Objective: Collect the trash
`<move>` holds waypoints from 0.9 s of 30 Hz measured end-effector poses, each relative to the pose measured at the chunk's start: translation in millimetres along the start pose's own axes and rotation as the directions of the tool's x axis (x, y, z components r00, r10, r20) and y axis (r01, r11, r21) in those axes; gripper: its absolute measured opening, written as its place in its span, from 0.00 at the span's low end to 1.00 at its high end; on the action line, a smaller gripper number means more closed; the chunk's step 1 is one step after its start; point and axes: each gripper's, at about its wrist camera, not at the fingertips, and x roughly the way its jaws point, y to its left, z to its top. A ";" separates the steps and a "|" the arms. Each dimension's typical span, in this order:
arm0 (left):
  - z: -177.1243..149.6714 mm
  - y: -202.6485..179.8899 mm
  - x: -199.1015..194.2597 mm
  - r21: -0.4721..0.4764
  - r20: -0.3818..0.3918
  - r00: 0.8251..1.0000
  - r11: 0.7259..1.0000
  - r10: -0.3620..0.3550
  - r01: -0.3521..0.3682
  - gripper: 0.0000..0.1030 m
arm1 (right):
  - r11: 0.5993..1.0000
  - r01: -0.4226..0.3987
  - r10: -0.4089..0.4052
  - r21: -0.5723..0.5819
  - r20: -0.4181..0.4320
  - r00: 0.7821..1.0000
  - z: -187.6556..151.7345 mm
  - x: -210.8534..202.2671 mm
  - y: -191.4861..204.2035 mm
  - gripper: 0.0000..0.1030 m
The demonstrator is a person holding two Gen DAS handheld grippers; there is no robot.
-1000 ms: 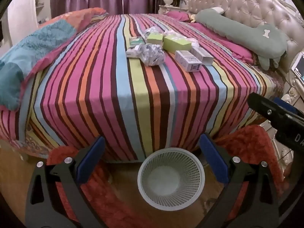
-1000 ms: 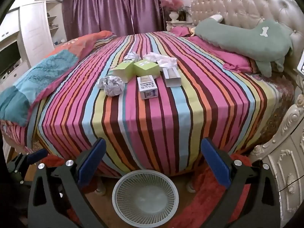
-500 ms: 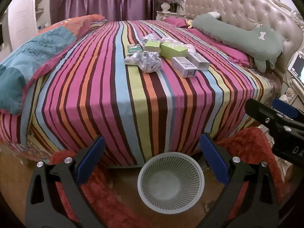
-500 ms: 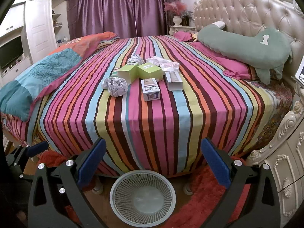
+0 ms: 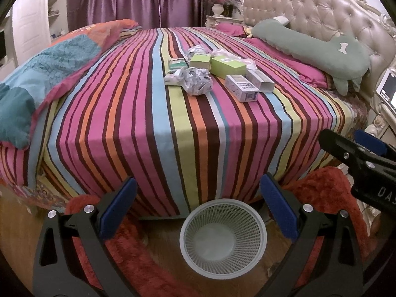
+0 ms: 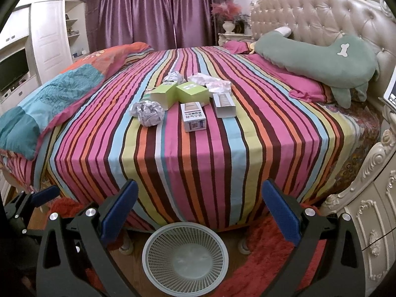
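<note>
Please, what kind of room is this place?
Most likely a bedroom in a home: a large bed with a striped sheet, a tufted headboard, and purple curtains behind it.

Your indoor lighting is even and moderately bright, with a soft sheen on the tufted headboard (image 6: 321, 12). Both fisheye views bend strongly toward black vignetted corners. Focus holds sharp throughout; shadows stay faint under the bed (image 5: 198, 123).

The left tool (image 5: 198, 208) is held level with its blue-padded fingers (image 5: 118, 208) spread wide and nothing between them. The right tool (image 6: 198, 209) is likewise spread wide and empty, just beside the left one, on its right.
</note>
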 end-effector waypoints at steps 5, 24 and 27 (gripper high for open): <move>-0.6 1.5 1.0 -0.003 -0.004 1.000 1.000 0.004 -0.004 0.94 | 1.000 0.001 -0.001 0.007 -0.005 1.000 -0.4 0.8 0.1 0.93; -0.8 2.5 1.0 -0.002 -0.001 1.000 1.000 0.006 -0.006 0.94 | 1.000 -0.002 0.003 0.018 -0.021 1.000 -1.8 5.6 -5.0 0.93; -0.8 2.7 0.9 -0.001 0.000 1.000 1.000 0.006 -0.006 0.94 | 1.000 0.003 -0.002 0.017 -0.028 1.000 -2.1 6.0 -5.0 0.93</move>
